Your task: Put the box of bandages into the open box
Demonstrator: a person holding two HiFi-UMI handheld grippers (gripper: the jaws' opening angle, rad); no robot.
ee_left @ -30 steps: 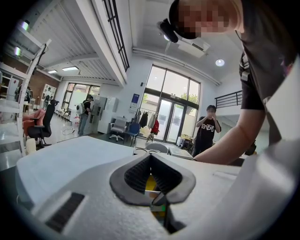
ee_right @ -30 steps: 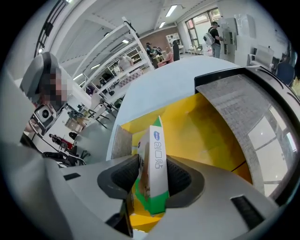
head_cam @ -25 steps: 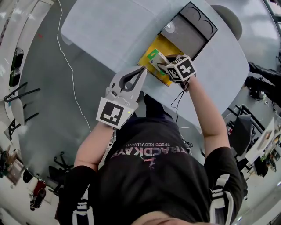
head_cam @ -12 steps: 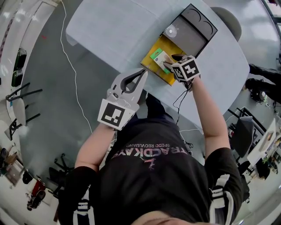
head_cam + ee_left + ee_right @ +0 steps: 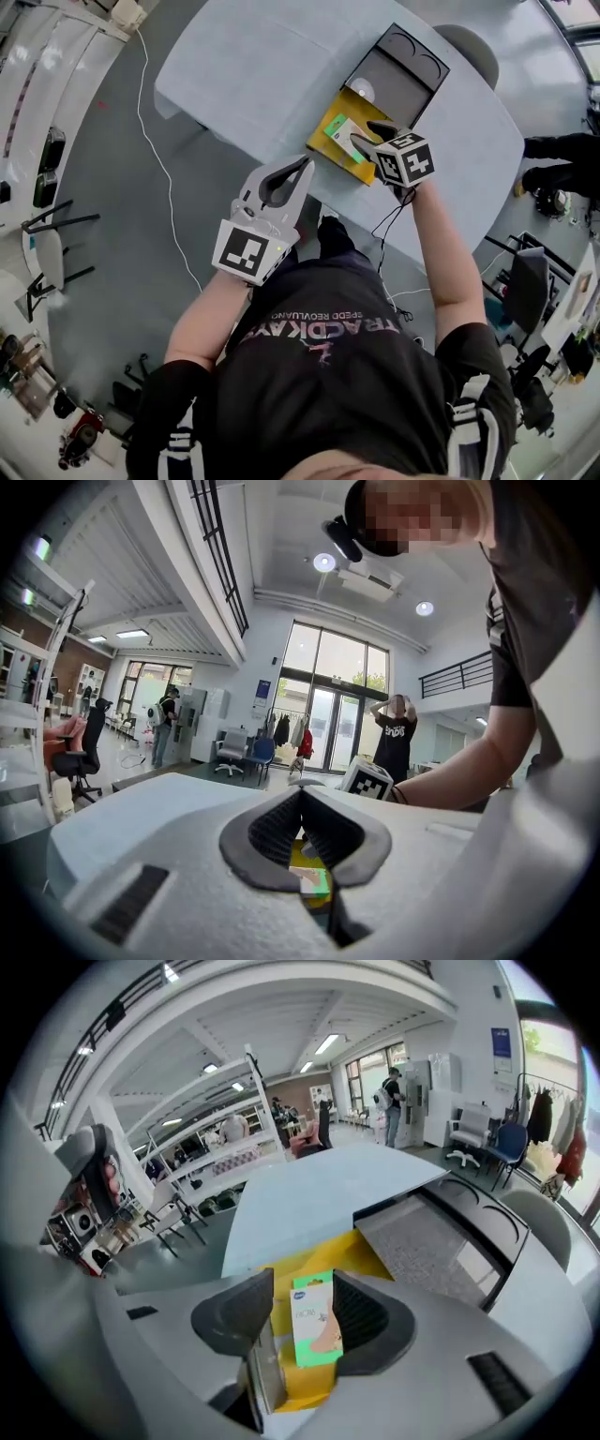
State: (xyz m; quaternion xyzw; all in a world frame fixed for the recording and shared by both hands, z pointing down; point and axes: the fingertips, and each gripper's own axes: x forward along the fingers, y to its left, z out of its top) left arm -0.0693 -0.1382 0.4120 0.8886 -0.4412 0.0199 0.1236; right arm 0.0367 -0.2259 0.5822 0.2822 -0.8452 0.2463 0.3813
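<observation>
The green-and-white box of bandages [image 5: 345, 134] lies flat on the yellow floor of the open box [image 5: 335, 106], whose dark grey lid [image 5: 394, 70] is folded back. My right gripper [image 5: 368, 136] hovers just over it. Its jaws are closing. In the right gripper view the box of bandages [image 5: 314, 1321] shows between them, near the right pad, with a gap on the left; my right gripper [image 5: 305, 1283] does not press on it. My left gripper [image 5: 305, 164] is shut and empty at the table's near edge, and the bandages [image 5: 314, 881] show past its tips [image 5: 302, 794].
The pale blue-grey table [image 5: 253, 66] stretches left of the box. A white round disc [image 5: 364, 90] sits in the lid. A grey chair [image 5: 473, 47] stands beyond the table. A white cable [image 5: 155, 150] runs across the floor at left.
The right gripper's jaws have spread off the box of bandages, which now lies loose in the yellow box. The left gripper has kept its place.
</observation>
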